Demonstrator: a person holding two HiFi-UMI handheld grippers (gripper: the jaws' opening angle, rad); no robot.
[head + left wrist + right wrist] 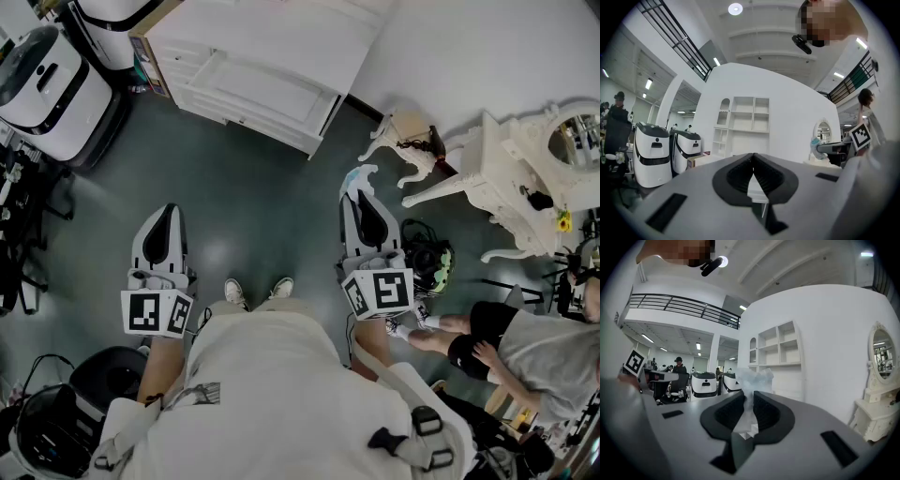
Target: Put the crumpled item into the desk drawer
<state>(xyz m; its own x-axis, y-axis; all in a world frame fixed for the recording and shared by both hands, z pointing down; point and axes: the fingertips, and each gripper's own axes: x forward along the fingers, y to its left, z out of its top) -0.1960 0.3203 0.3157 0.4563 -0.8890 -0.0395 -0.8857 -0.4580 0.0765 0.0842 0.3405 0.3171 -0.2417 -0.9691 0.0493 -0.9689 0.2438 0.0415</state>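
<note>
Shoes (234, 292): nearest thing in the head view, toes pointing at the far side, on the dark grey floor (253, 187).
Left gripper (167, 210): held level on the left, well apart from everything else.
Left fingers (736, 176): pretty much closed up. The dark pads meet at the tips in the left gripper view and there's nothing between them.
Right gripper (362, 195): held level on the right, a bit farther out than the left one.
Right fingers (729, 413): squeezed in on the crumpled item (752, 379), with only a narrow gap and the stuff filling it.
Crumpled item, where: it's a pale, bluish-white wad pinched in the right jaws. It sticks out past the tips and hangs over the floor, well short of the desk.
Seated person (525, 352): near right, legs stretched toward the right gripper.
Vanity table (511, 159): white and ornate with curvy legs, far right.
Desk (309, 37): white, on the far side, roughly ahead and between the two grippers.
Drawer (258, 80): looks pulled out toward the near side. I can't make out anything in it.
White robots (47, 89): parked far left, beside the desk.
</note>
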